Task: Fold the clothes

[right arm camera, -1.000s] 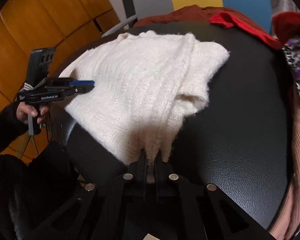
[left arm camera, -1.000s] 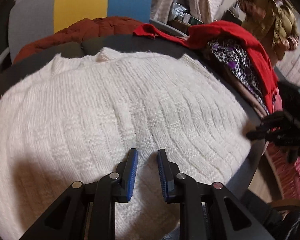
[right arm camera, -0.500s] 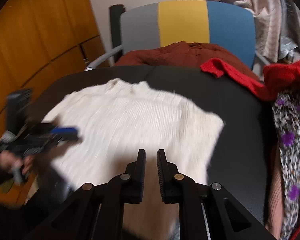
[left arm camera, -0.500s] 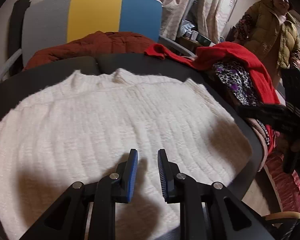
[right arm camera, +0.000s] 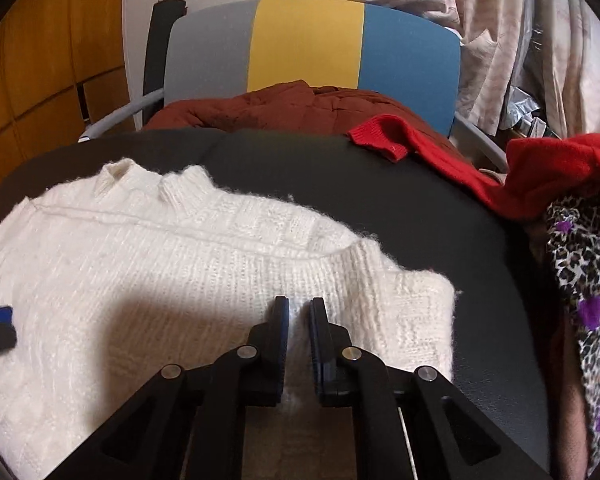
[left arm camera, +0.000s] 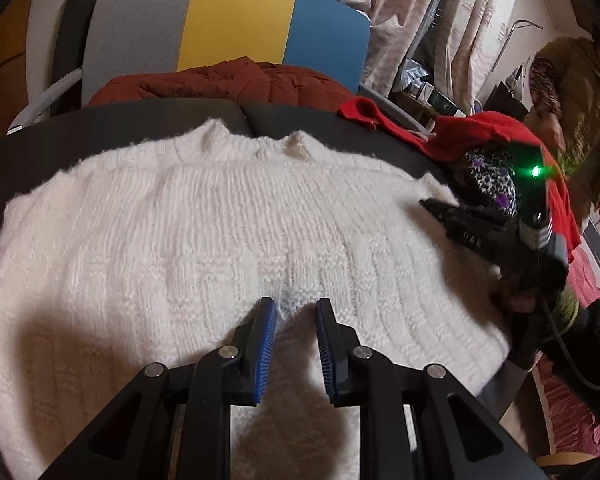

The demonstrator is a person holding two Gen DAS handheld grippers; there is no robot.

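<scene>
Your white sweater [left arm camera: 228,248] lies flat on the dark tabletop [right arm camera: 380,184], collar at the far side. Your left tongs [left arm camera: 292,308] hang over its middle with a narrow gap and nothing in it. Your right tongs [right arm camera: 299,308] hang over the sweater's right part, near the folded sleeve edge; their jaws have just been closing, with a thin slit left between them and nothing in it.

Only the left view shows your right tongs from outside, by the sweater's right edge, with a green light [left arm camera: 535,171] and small letters too blurred to read. It also shows a person in an olive coat [left arm camera: 580,112]. Only the right view shows the wooden wall [right arm camera: 40,60].

The tabletop is bare right of the sweater, up to the red sweater [right arm camera: 500,168] and the spotted cloth [right arm camera: 588,272]. A rust jacket [right arm camera: 284,112] lies on the striped chair [right arm camera: 312,40] behind.
</scene>
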